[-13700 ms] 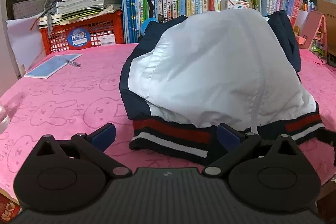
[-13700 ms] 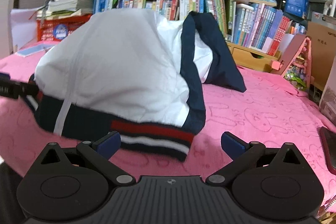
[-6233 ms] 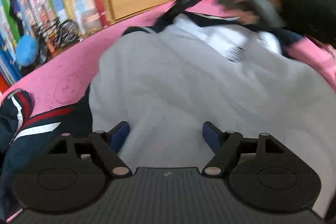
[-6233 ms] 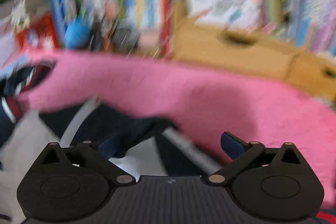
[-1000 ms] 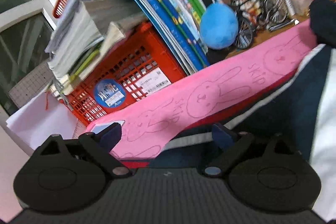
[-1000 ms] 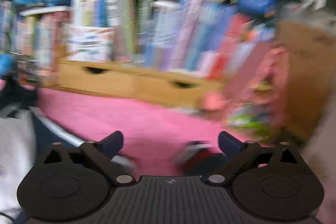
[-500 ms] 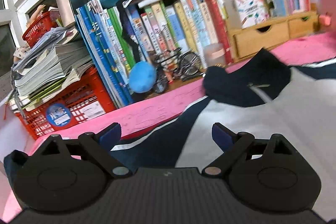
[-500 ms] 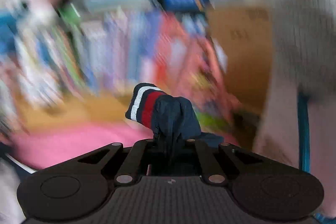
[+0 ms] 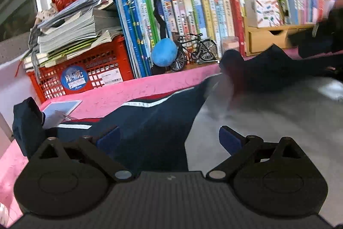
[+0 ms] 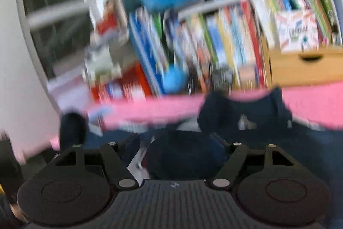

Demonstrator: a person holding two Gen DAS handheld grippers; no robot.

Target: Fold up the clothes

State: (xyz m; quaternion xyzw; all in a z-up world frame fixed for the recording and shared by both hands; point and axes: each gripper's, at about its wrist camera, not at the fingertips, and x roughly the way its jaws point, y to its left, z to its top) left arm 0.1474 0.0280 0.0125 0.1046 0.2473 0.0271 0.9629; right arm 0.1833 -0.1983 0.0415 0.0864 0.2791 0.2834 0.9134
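Observation:
A navy and pale grey jacket (image 9: pixel 268 126) lies spread on the pink table cover (image 9: pixel 133 89). My left gripper (image 9: pixel 169 137) hovers open over its navy side with the red and white stripe (image 9: pixel 141 103), nothing between the fingers. A blurred navy sleeve end (image 9: pixel 231 70) lies across the jacket's top, beside the dark collar. In the blurred right wrist view my right gripper (image 10: pixel 178 143) has its jaws opening, with a bunched navy sleeve (image 10: pixel 184 156) lying loose between them, just short of the collar (image 10: pixel 246 113).
Behind the cover stand a red crate (image 9: pixel 90 72) under stacked papers, a row of books (image 9: pixel 193 14), a blue plush ball (image 9: pixel 164 53), a model bicycle (image 9: pixel 193 50) and a wooden drawer box (image 9: pixel 268 40). A notebook (image 9: pixel 61 107) lies at the left.
The right gripper, shut on the striped cuff half a second ago, has swung left over the jacket and its jaws have parted. The left gripper has shifted so the navy side lies under it.

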